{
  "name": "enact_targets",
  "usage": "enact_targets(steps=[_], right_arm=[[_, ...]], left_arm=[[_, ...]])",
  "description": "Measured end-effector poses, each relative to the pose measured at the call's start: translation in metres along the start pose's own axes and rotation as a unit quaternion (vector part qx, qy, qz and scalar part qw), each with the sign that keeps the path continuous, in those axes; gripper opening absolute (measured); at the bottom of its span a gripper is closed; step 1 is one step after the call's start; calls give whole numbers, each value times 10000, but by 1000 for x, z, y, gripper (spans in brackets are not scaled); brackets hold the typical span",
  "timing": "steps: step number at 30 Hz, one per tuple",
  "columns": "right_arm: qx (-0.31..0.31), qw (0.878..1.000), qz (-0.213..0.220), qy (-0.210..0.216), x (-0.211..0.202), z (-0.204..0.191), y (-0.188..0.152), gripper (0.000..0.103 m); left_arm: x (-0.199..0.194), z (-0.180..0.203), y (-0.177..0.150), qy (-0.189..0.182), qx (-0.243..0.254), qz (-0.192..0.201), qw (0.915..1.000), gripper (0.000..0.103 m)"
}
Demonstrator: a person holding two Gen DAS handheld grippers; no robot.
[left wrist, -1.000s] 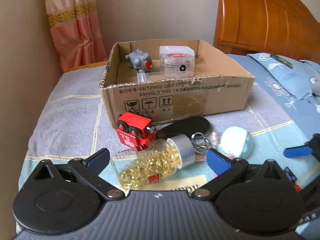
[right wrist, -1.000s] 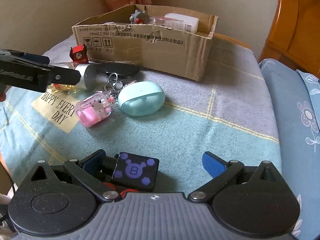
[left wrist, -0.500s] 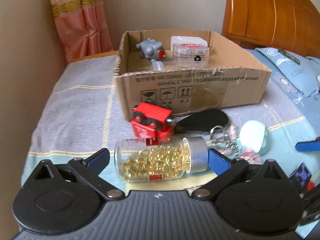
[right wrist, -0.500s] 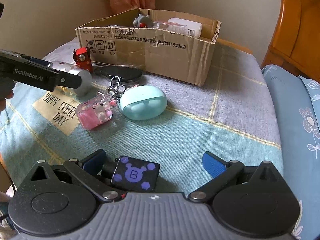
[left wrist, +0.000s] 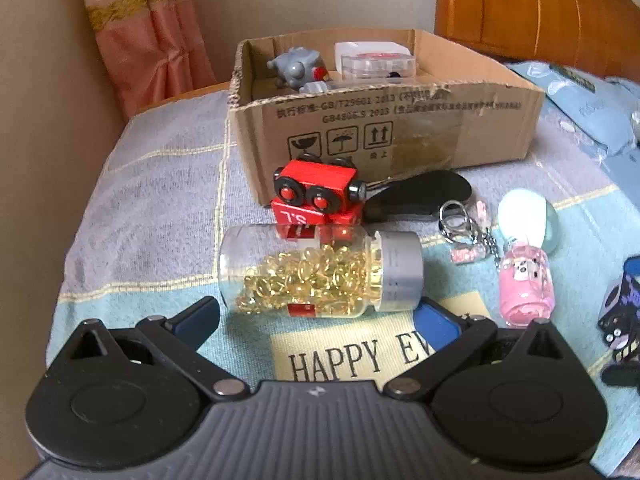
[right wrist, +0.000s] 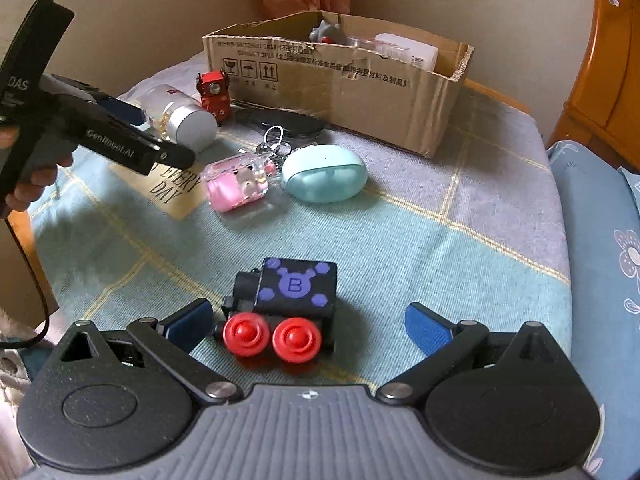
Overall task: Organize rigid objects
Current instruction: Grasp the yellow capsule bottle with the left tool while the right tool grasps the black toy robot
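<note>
Bedspread-level, the left gripper (left wrist: 318, 316) gapes around the capsule bottle (left wrist: 320, 276) — close squarely on glass and cap, then lift toward the cardboard box (left wrist: 384, 120).

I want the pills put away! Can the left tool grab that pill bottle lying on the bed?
Probably yes. The left tool is open, and the pill bottle lies sideways right in front of its fingers, with nothing between. The red toy sits just behind the bottle, not in the way.

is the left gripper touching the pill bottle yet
Cannot tell. In the left wrist view the open left gripper brackets the pill bottle, the right finger pad meeting the cap; the right wrist view does not show a clear gap either.
</note>
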State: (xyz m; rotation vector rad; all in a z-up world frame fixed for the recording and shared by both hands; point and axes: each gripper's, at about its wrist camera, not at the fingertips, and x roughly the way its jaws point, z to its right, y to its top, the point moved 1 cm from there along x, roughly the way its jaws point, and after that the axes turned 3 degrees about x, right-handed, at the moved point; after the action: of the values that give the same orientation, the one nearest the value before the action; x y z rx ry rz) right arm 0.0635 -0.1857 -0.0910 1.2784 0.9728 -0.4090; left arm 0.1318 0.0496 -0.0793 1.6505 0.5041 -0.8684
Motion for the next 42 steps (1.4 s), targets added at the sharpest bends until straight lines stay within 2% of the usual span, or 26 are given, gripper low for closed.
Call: enact_targets(steps=[4,19,27,30,34,36,42], right_arm=[[-29,9999,-136,16,-1,-5,1,103],[-24,9997,-256,-23,3,-22,8,103],[-95,9997,-234,-23,-1,-23,12,86],[-109,9997,-209,-71,-2,-22,13,77],[-43,9997,-206,-121,-4,-18,15,60],[-21,9997,-212,-123,-5,-18,16,58],[12,9996,-209,-165,-6,-15,16,57]], left_arm=[[3,-7,0,-172,-211,-41,9996,102],[12,-10,8,-305,-39,67,9995,102],[8,-9,17,-260,35,205,9994,102],[7,-9,18,-293,45,215,9993,99],[4,-8,20,-300,52,256,9992,98],[4,-8,21,-329,48,271,9991,93],[3,-9,23,-341,39,231,9991,93]])
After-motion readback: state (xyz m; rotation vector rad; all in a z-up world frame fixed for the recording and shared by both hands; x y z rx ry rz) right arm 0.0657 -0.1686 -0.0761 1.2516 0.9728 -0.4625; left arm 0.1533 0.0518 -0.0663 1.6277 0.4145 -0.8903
